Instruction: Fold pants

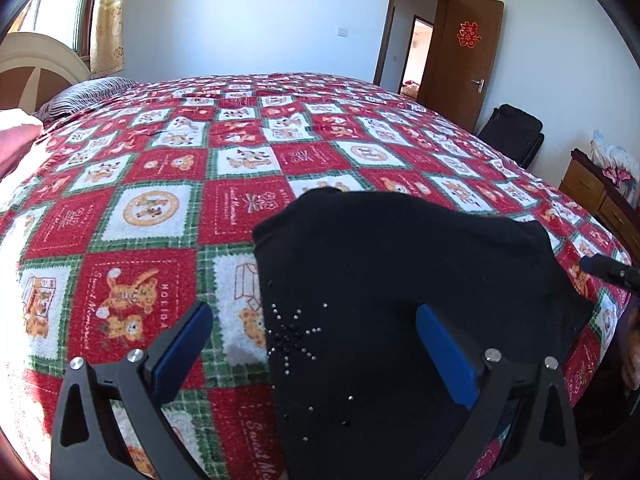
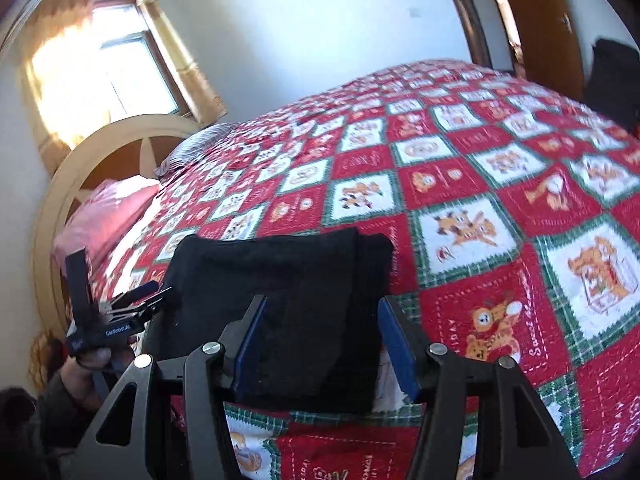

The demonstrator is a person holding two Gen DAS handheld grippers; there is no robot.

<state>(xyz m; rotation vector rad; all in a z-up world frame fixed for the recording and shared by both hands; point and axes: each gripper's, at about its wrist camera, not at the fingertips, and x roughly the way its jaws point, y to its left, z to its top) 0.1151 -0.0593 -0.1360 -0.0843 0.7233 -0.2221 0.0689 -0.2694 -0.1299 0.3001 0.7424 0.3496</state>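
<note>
Black pants (image 1: pixel 400 280) with small silver and black studs lie folded in a compact bundle on the bed near its front edge. They also show in the right wrist view (image 2: pixel 288 296). My left gripper (image 1: pixel 316 344) is open, its blue pads spread above the left side of the bundle. My right gripper (image 2: pixel 322 340) is open above the bundle's near right part. The right gripper's tip (image 1: pixel 608 270) shows at the right edge of the left wrist view. The left gripper (image 2: pixel 132 300) shows at the left of the right wrist view.
A red, white and green patchwork blanket (image 1: pixel 248 168) covers the bed. A striped pillow (image 1: pixel 88 94) and pink bedding (image 1: pixel 16 136) lie by the headboard. A wooden cabinet (image 1: pixel 600 196), a black bag (image 1: pixel 516 132) and an open door (image 1: pixel 460 56) stand to the right.
</note>
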